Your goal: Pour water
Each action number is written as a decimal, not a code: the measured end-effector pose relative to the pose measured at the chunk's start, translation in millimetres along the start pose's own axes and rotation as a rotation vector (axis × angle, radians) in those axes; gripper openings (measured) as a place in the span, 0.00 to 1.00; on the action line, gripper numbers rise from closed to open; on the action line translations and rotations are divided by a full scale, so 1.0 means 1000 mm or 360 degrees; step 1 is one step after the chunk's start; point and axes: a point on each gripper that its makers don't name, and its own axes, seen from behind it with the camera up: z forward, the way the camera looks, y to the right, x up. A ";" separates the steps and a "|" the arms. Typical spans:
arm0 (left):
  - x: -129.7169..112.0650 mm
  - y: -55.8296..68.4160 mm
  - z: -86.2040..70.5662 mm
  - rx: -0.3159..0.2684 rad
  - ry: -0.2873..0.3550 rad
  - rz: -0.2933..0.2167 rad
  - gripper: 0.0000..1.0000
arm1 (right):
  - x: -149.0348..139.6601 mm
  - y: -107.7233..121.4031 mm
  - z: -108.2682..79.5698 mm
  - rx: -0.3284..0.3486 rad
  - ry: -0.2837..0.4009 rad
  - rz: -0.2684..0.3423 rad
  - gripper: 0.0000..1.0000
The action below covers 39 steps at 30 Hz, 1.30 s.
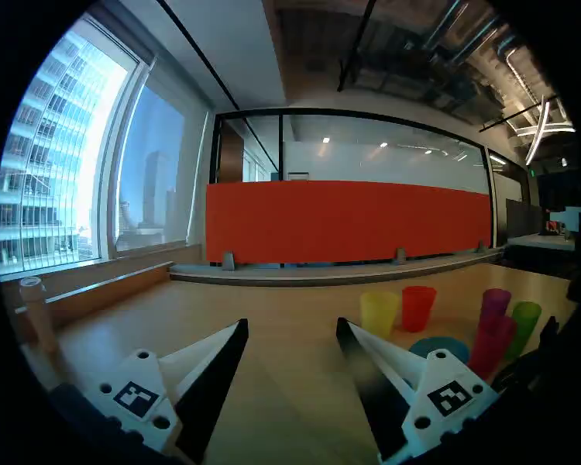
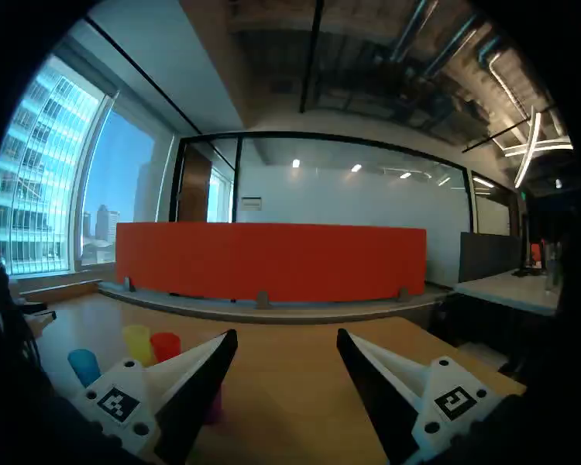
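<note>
Pale wood is spreading out as a broad desk [image 1: 213, 298] beneath both grippers, and a long orange screen [image 1: 345, 221] is running along the desk's far edge. In the left gripper view, the left gripper [image 1: 290, 324] is hovering over the desk with its fingers spread wide and nothing between them. In the right gripper view, the right gripper [image 2: 287, 335] is likewise hanging over the desk with its fingers parted and gripping nothing. The cups are standing in a loose group on the desk, short of the far edge and to the right of the left gripper. A yellow cup [image 1: 379, 312] is sitting just beside a red cup [image 1: 417, 307]. Further right, a purple cup [image 1: 495, 302] and a green cup [image 1: 525, 322] are standing behind a pink cup [image 1: 492, 345]. A blue cup [image 1: 439, 349] is peeking out behind the left gripper's right-hand finger.
</note>
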 end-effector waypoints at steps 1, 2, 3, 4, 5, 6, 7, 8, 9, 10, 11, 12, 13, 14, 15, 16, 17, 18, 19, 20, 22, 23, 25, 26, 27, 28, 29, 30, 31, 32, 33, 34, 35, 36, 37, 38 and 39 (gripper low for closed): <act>0.000 0.000 0.000 0.0000 0.0000 0.0000 0.84 | -0.001 -0.001 0.001 0.0004 0.0004 -0.0013 0.99; 0.000 0.000 0.000 0.0000 0.0000 0.0000 0.84 | -0.002 -0.001 0.001 0.0007 0.0009 -0.0025 0.99; 0.000 0.000 0.000 0.0000 0.0000 0.0000 0.84 | -0.003 -0.002 0.002 0.0011 0.0013 -0.0037 0.99; 0.000 0.000 0.000 0.0000 0.0000 0.0000 0.84 | -0.002 -0.003 0.003 0.0016 0.0024 -0.0040 0.99; 0.000 0.000 0.000 0.0000 0.0000 0.0000 0.84 | -0.002 -0.004 0.004 0.0020 0.0034 -0.0043 0.99; 0.000 0.000 0.000 0.0000 0.0000 0.0000 0.84 | -0.001 -0.005 0.005 0.0025 0.0044 -0.0045 0.99; 0.000 0.000 0.000 0.0000 0.0000 0.0000 0.84 | 0.000 -0.006 0.005 0.0033 0.0058 -0.0044 0.99; 0.000 0.000 0.000 0.0000 0.0000 0.0001 0.84 | 0.001 -0.007 0.006 0.0040 0.0071 -0.0043 0.99; 0.000 0.000 0.001 0.0000 0.0000 0.0001 0.83 | 0.002 -0.008 0.007 0.0048 0.0084 -0.0042 0.99; 0.000 0.000 0.001 0.0000 0.0000 0.0000 0.84 | 0.003 -0.008 0.008 0.0053 0.0095 -0.0039 0.99; 0.000 -0.001 0.001 0.0000 0.0000 0.0000 0.84 | 0.003 -0.009 0.010 0.0057 0.0105 -0.0037 0.99; 0.000 -0.001 0.001 0.0000 0.0000 -0.0001 0.84 | 0.004 -0.009 0.011 0.0061 0.0115 -0.0034 0.99; 0.000 -0.001 0.000 0.0000 0.0000 0.0000 0.84 | 0.004 -0.010 0.013 0.0064 0.0123 -0.0026 0.99; 0.000 -0.001 0.000 0.0000 0.0000 0.0000 0.84 | 0.004 -0.010 0.014 0.0066 0.0129 -0.0019 0.99; 0.000 -0.001 0.000 0.0000 0.0000 0.0001 0.84 | 0.005 -0.011 0.015 0.0069 0.0135 -0.0012 0.99; 0.000 -0.001 0.001 0.0000 0.0000 0.0001 0.84 | 0.003 -0.011 0.017 0.0070 0.0138 -0.0003 0.99; 0.000 -0.001 0.001 -0.0001 0.0000 0.0001 0.84 | 0.002 -0.011 0.019 0.0071 0.0141 0.0005 0.99; 0.000 0.000 0.001 -0.0001 0.0000 0.0000 0.84 | 0.001 -0.012 0.021 0.0072 0.0143 0.0013 1.00; 0.000 0.000 0.001 -0.0001 0.0000 0.0000 0.84 | -0.002 -0.012 0.022 0.0073 0.0143 0.0018 0.99; 0.000 0.000 0.001 -0.0001 0.0000 0.0000 0.84 | -0.004 -0.012 0.023 0.0073 0.0142 0.0022 0.99; 0.000 0.000 0.001 0.0000 0.0000 0.0000 0.84 | -0.011 -0.013 0.025 0.0075 0.0138 0.0027 1.00; 0.000 0.000 0.000 0.0000 0.0000 0.0000 0.84 | -0.015 -0.013 0.025 0.0076 0.0135 0.0028 0.99; 0.000 0.000 0.000 0.0000 0.0000 0.0000 0.84 | -0.023 -0.014 0.026 0.0077 0.0127 0.0030 0.99; 0.000 0.000 0.000 0.0000 0.0000 0.0000 0.84 | -0.027 -0.014 0.026 0.0077 0.0121 0.0031 0.99; 0.000 0.000 0.000 0.0000 0.0000 0.0000 0.84 | -0.032 -0.014 0.027 0.0076 0.0116 0.0031 0.99; 0.000 0.000 0.000 0.0000 0.0000 0.0000 0.84 | -0.037 -0.013 0.027 0.0074 0.0108 0.0033 0.99; 0.000 0.000 0.001 0.0000 0.0000 0.0000 0.84 | -0.041 -0.012 0.028 0.0071 0.0101 0.0034 1.00; 0.000 0.000 0.001 0.0000 0.0000 0.0000 0.84 | -0.045 -0.012 0.028 0.0069 0.0094 0.0036 1.00; 0.000 0.000 0.001 0.0000 0.0000 0.0000 0.84 | -0.050 -0.010 0.028 0.0063 0.0086 0.0040 0.99; 0.000 0.000 0.001 0.0000 0.0000 0.0000 0.84 | -0.054 -0.009 0.029 0.0057 0.0079 0.0045 0.99; 0.000 0.000 0.001 0.0000 0.0000 0.0000 0.84 | -0.058 -0.007 0.029 0.0051 0.0072 0.0049 0.99; 0.000 0.000 0.001 0.0000 0.0000 0.0000 0.84 | -0.061 -0.005 0.029 0.0042 0.0065 0.0058 0.99; 0.000 0.000 0.001 0.0000 0.0000 0.0000 0.84 | -0.064 -0.003 0.030 0.0033 0.0060 0.0066 0.99; 0.000 0.000 0.001 0.0000 0.0000 0.0000 0.84 | -0.067 -0.001 0.030 0.0025 0.0054 0.0074 0.99; 0.000 0.000 0.001 0.0000 0.0000 0.0000 0.84 | -0.068 0.000 0.031 0.0020 0.0049 0.0083 0.99; 0.000 0.000 0.001 0.0000 0.0000 0.0000 0.84 | -0.069 0.001 0.031 0.0017 0.0045 0.0092 0.99; 0.000 0.000 0.001 0.0000 0.0000 -0.0001 0.84 | -0.071 0.003 0.031 0.0013 0.0042 0.0101 0.99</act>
